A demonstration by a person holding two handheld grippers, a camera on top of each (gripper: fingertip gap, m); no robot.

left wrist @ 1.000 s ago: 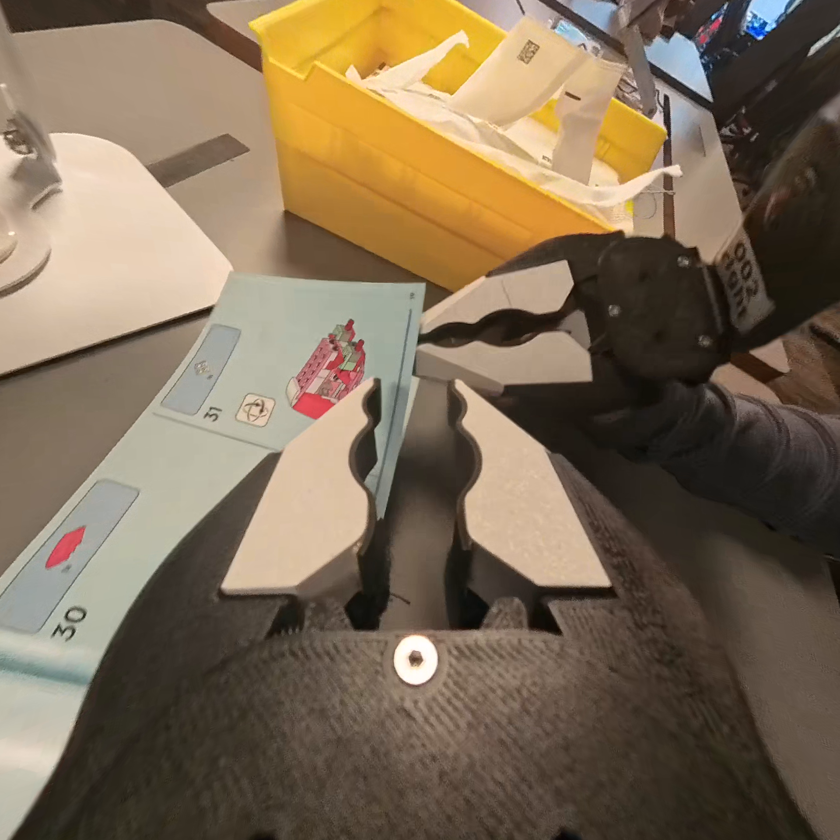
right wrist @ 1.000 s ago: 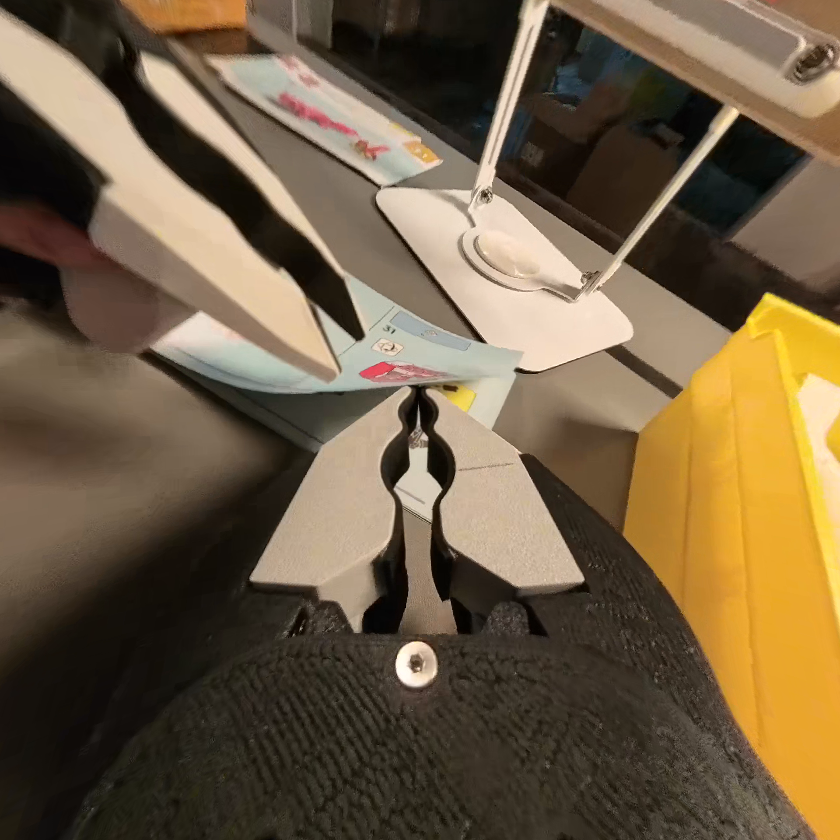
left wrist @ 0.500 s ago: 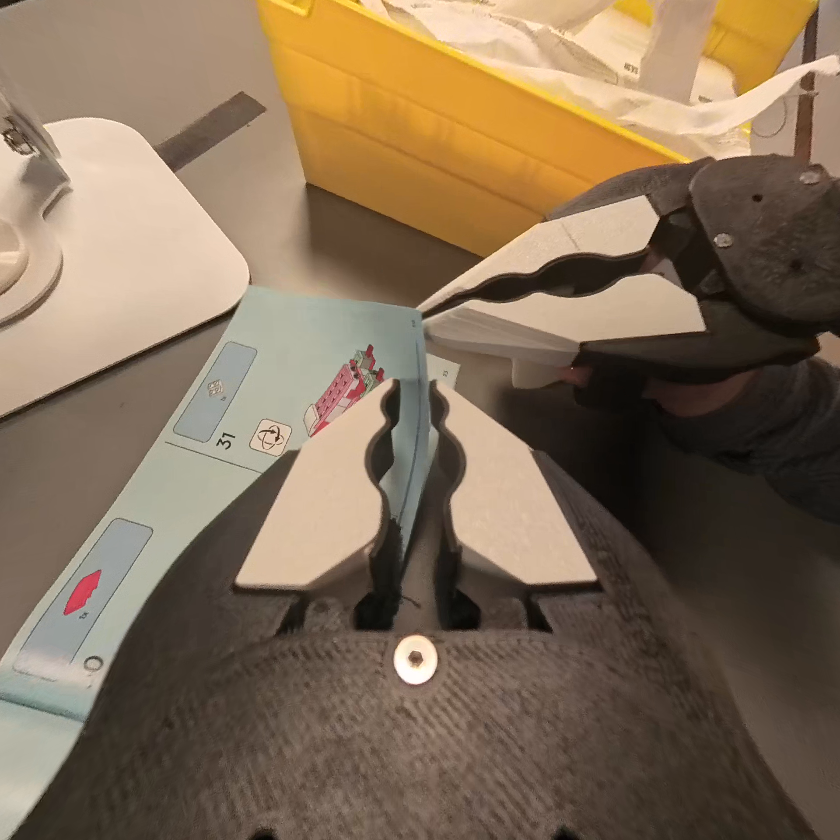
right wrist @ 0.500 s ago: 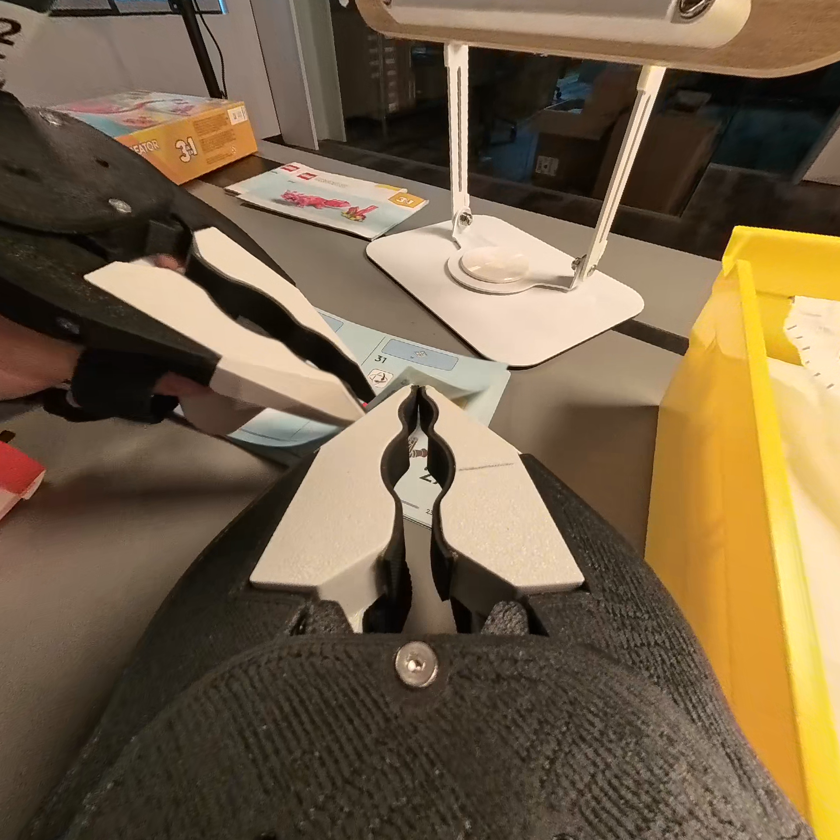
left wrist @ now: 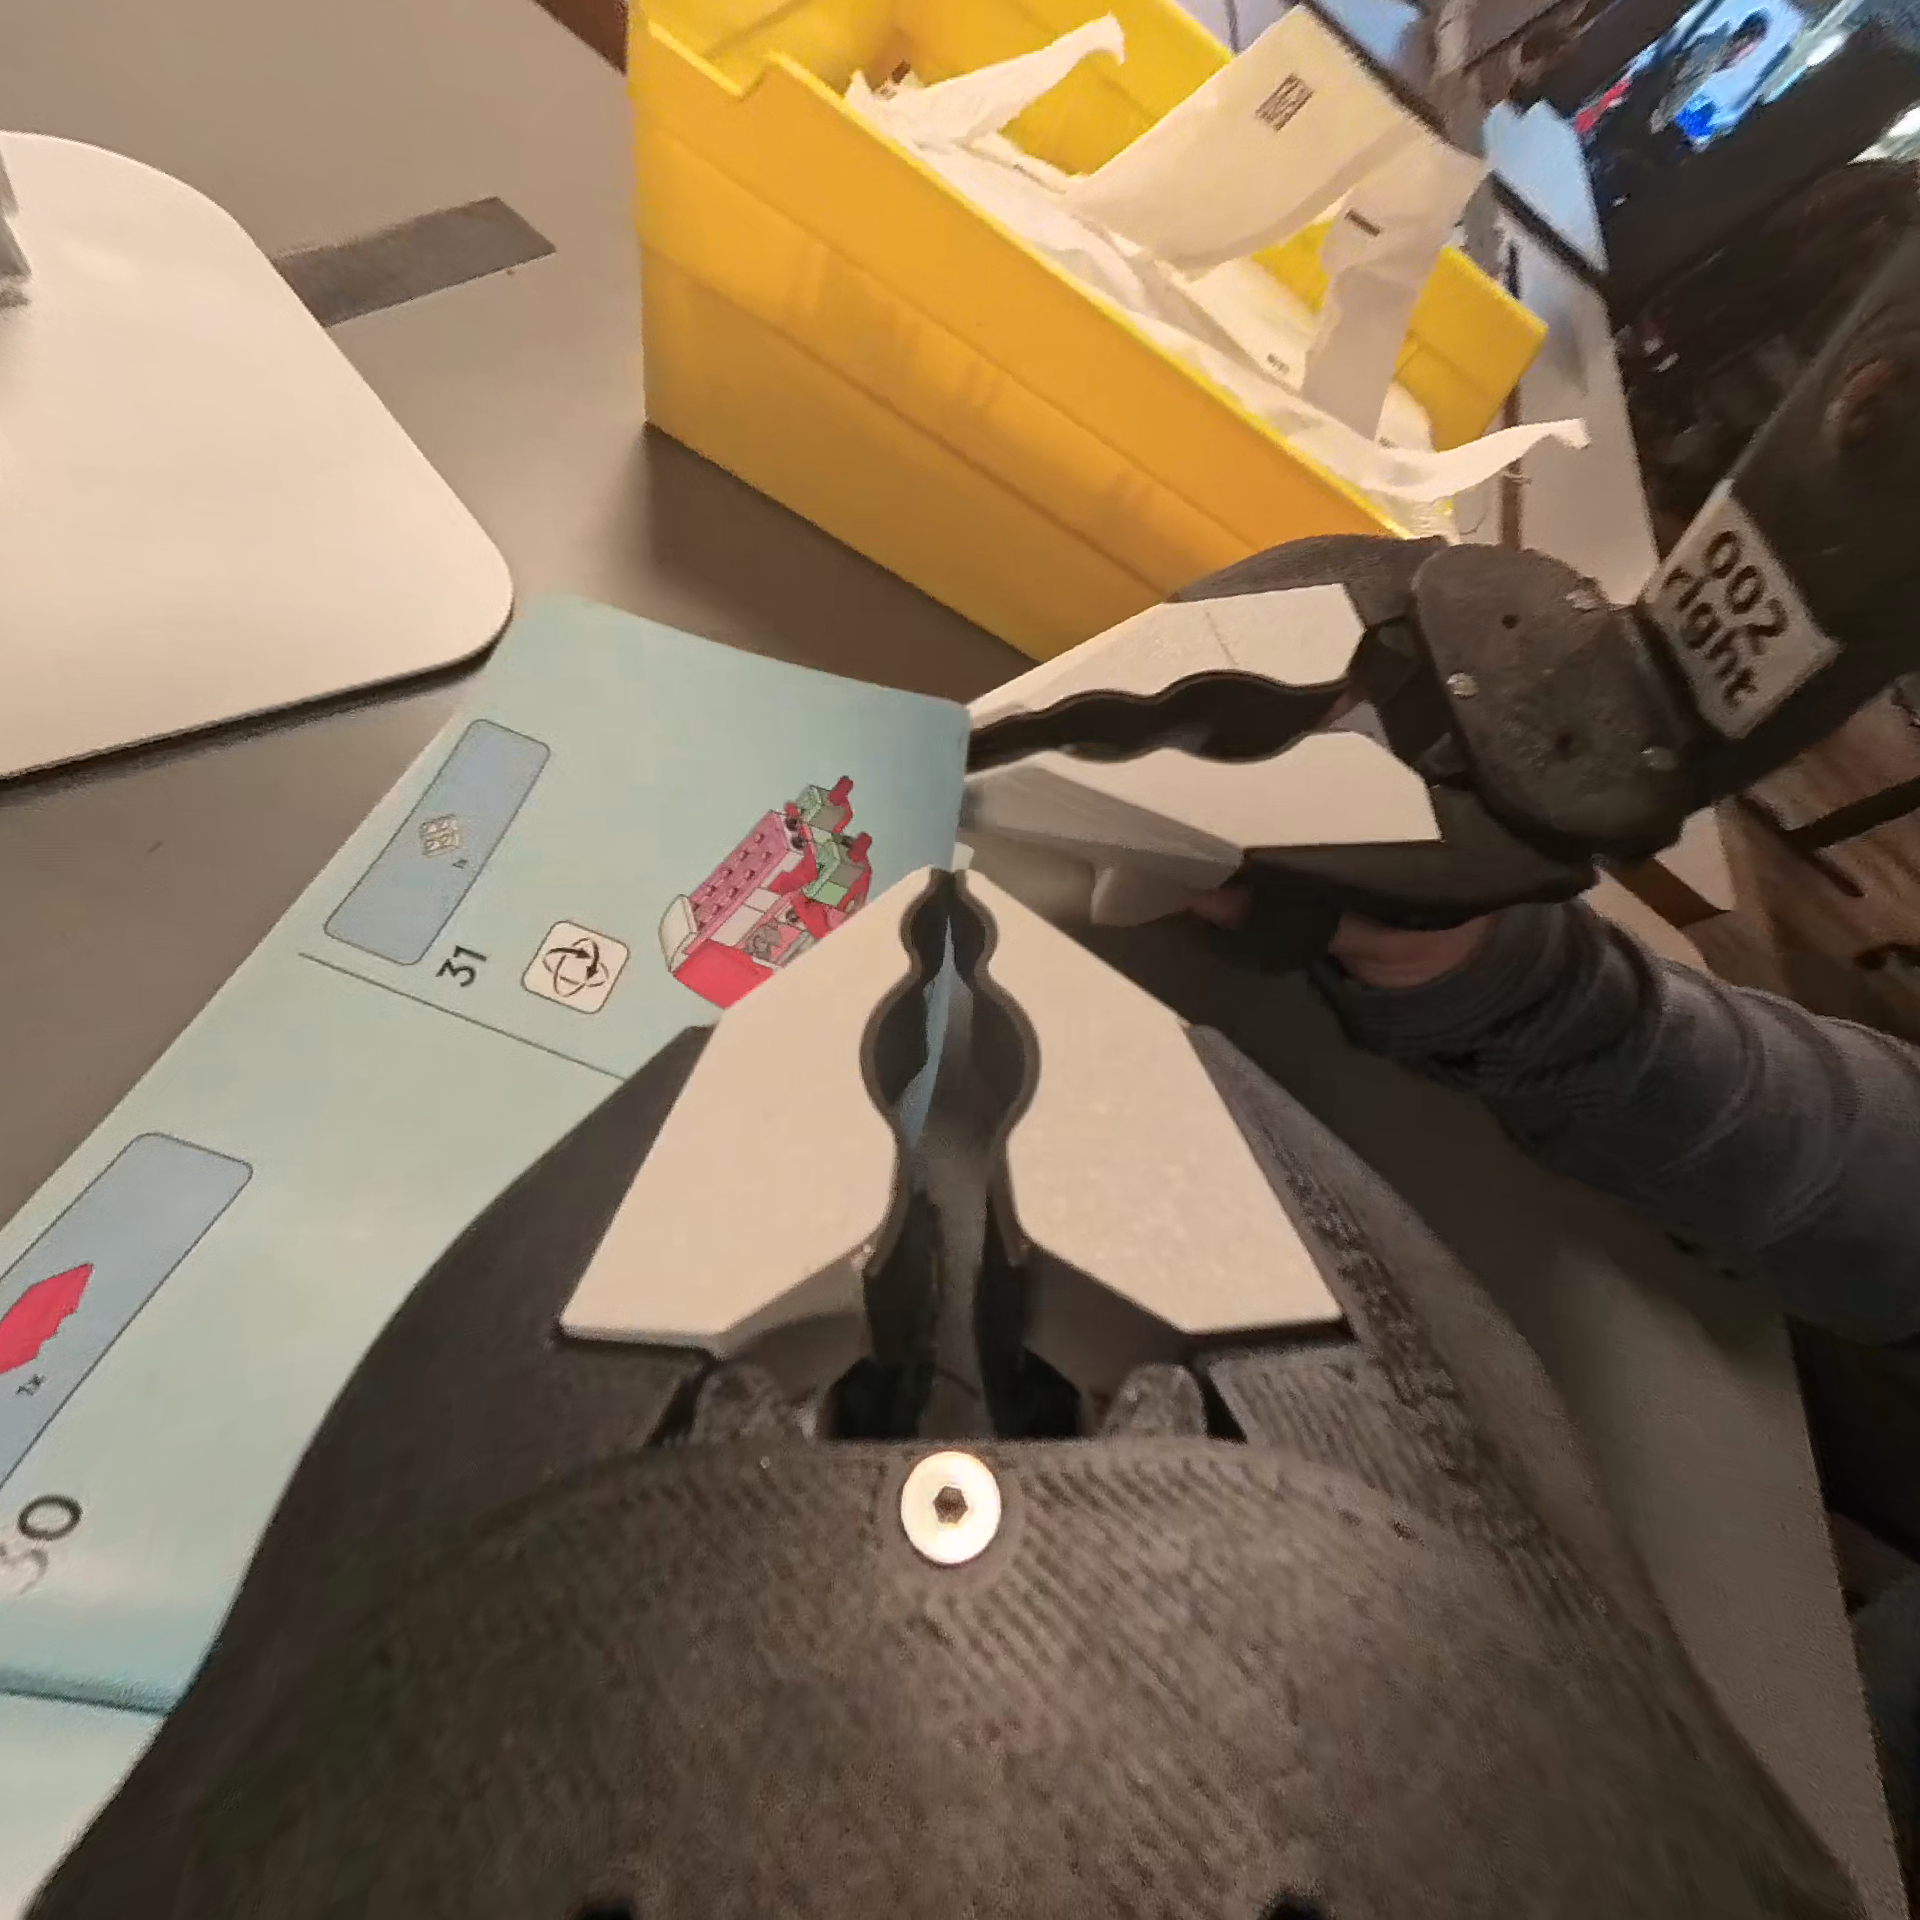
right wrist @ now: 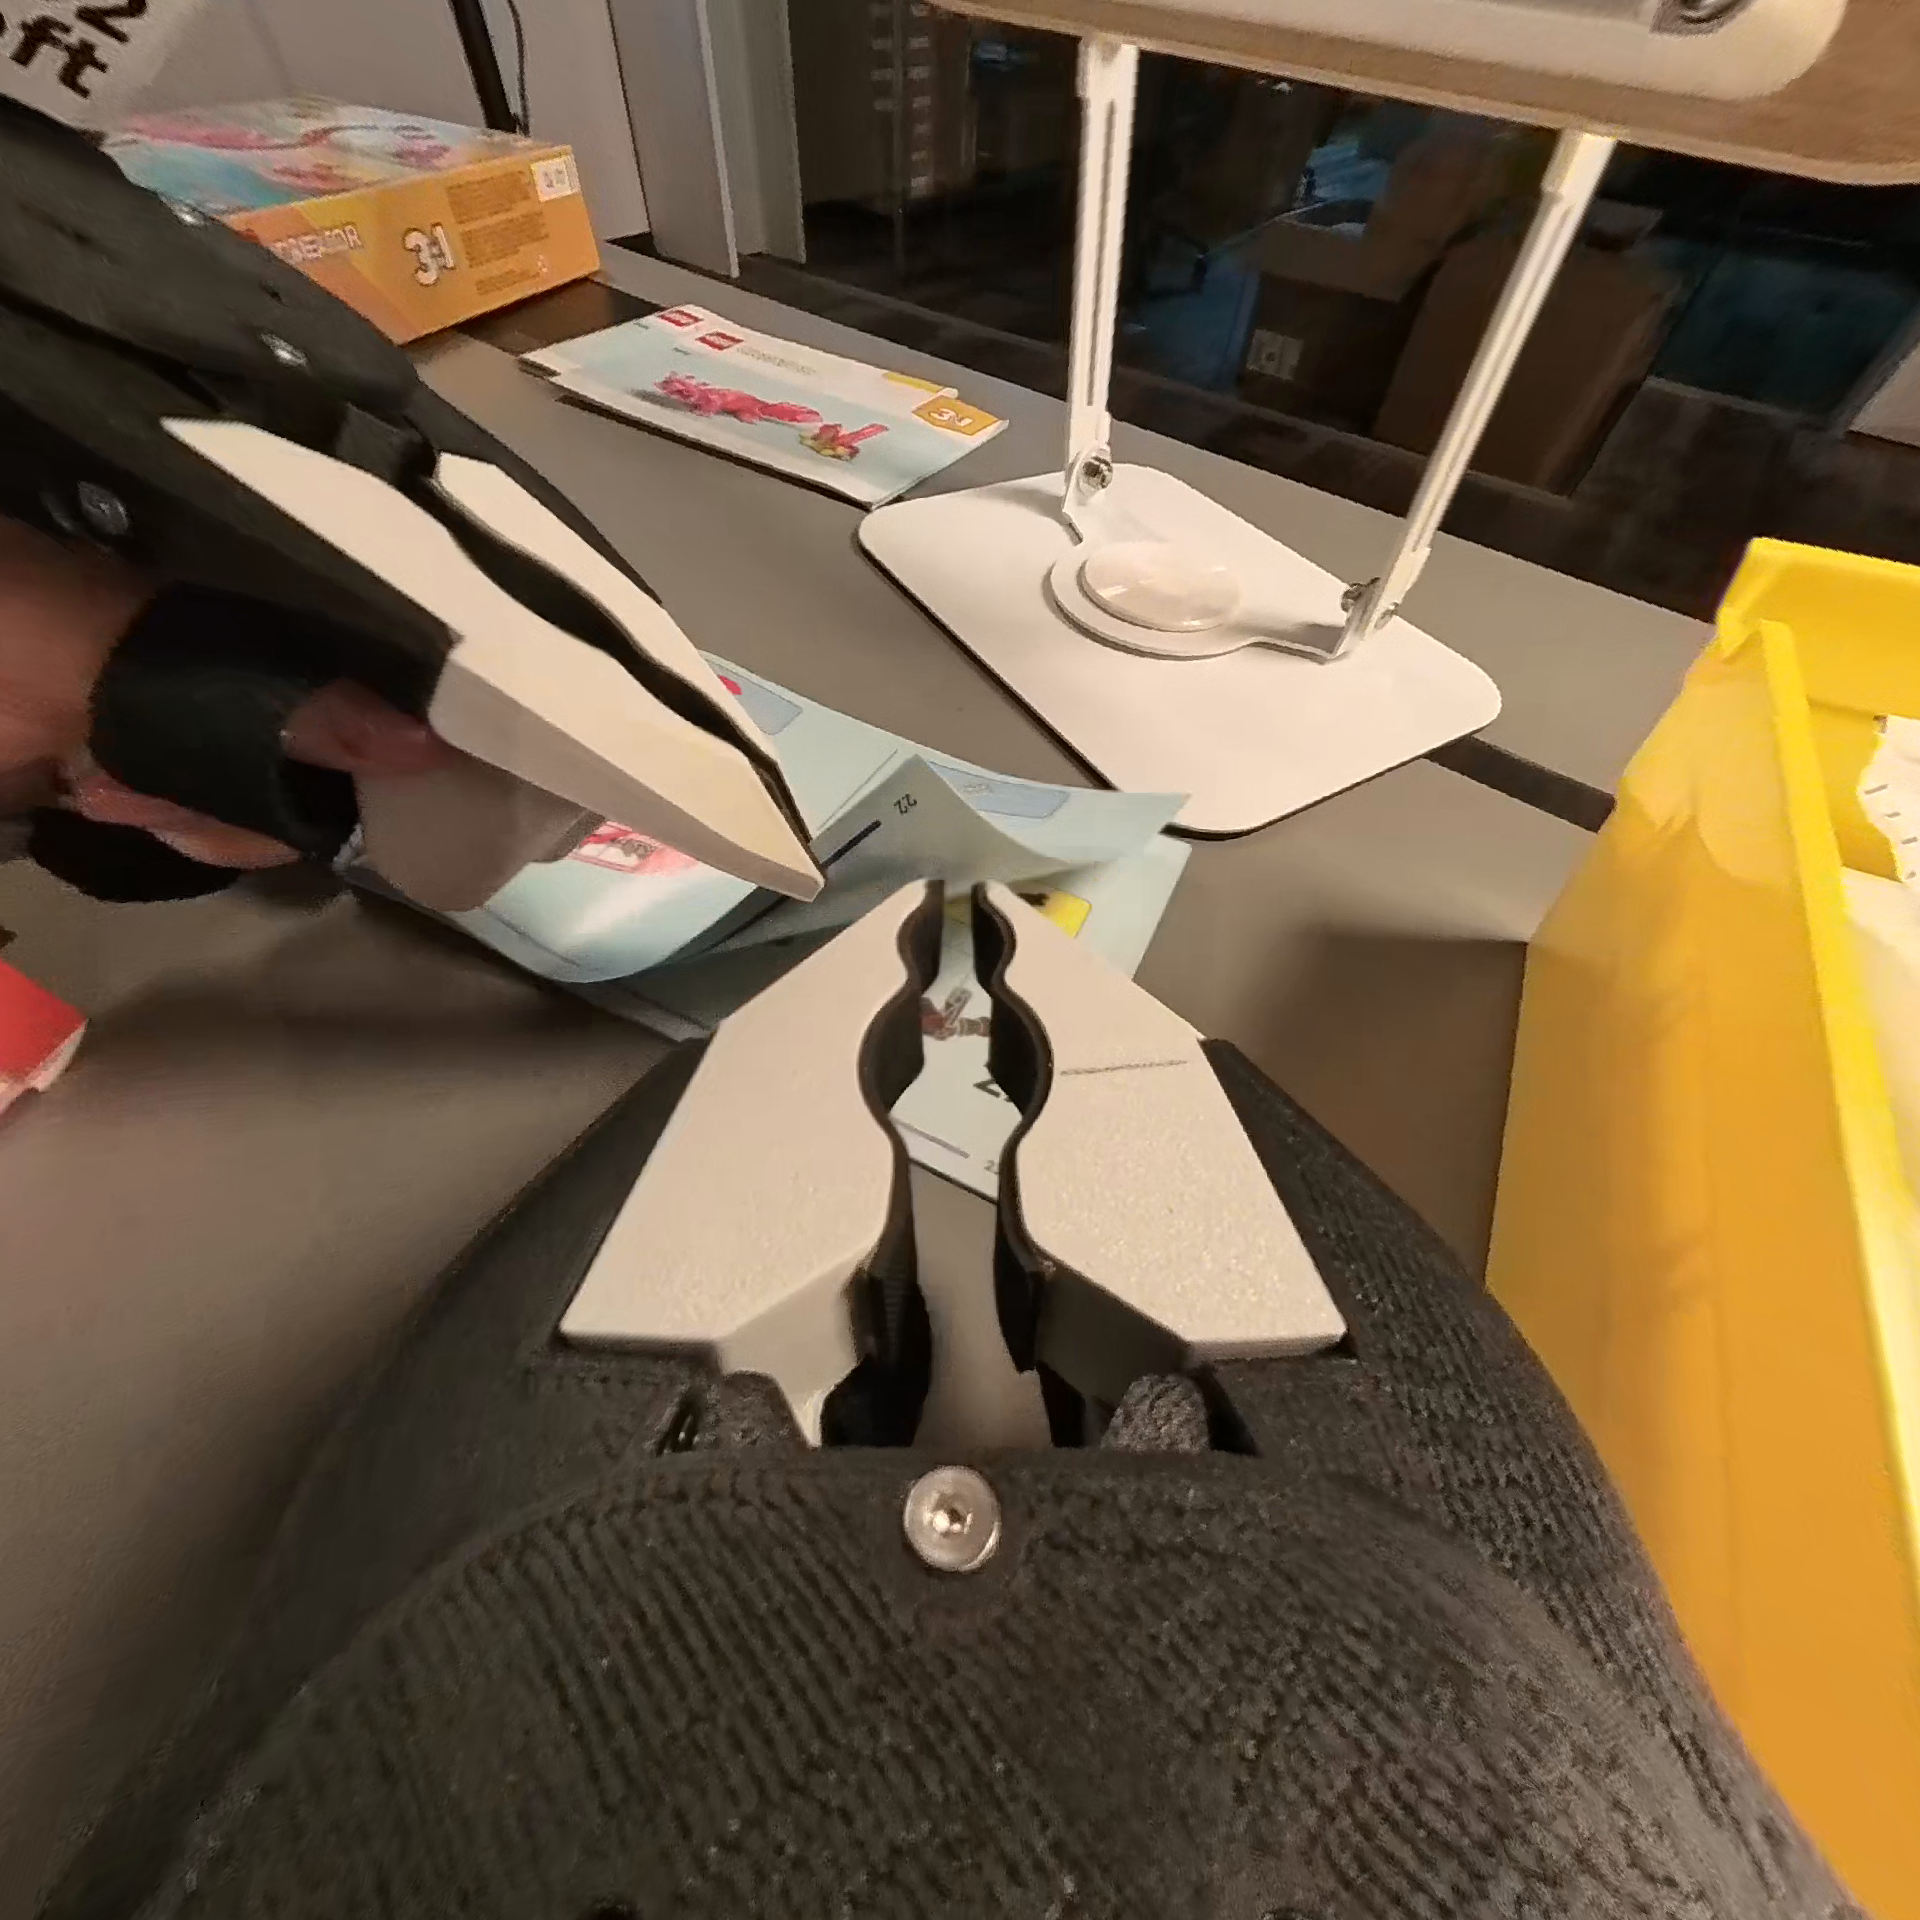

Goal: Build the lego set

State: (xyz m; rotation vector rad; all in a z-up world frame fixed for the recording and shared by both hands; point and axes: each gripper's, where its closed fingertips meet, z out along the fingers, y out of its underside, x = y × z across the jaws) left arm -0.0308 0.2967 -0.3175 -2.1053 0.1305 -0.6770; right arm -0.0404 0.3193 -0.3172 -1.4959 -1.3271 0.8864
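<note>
The left gripper (left wrist: 948, 883) has its fingers pressed together on the edge of a pale blue page (left wrist: 582, 852) of an open booklet; a strip of that page runs up through the slot between the two grey fingers. The page curves up from the booklet (right wrist: 1122, 914), which lies on the grey table (left wrist: 520, 436) just in front of the yellow bin (left wrist: 935, 395).

The right gripper (right wrist: 958, 888) stands with its jaws at a narrow gap, gripping nothing; the lower pages show through the slot. In the left wrist view its tips sit right at the lifted page's corner, on the bin side of the page.

The bin holds crumpled white paper bags (left wrist: 1226, 197), some sticking up above its rim and one strip hanging over the far corner.

Left of the bin rests a white lamp base (right wrist: 1195, 665). Farther from the bin than the base lie a second booklet (right wrist: 769, 400) and an orange box (right wrist: 416, 234).
</note>
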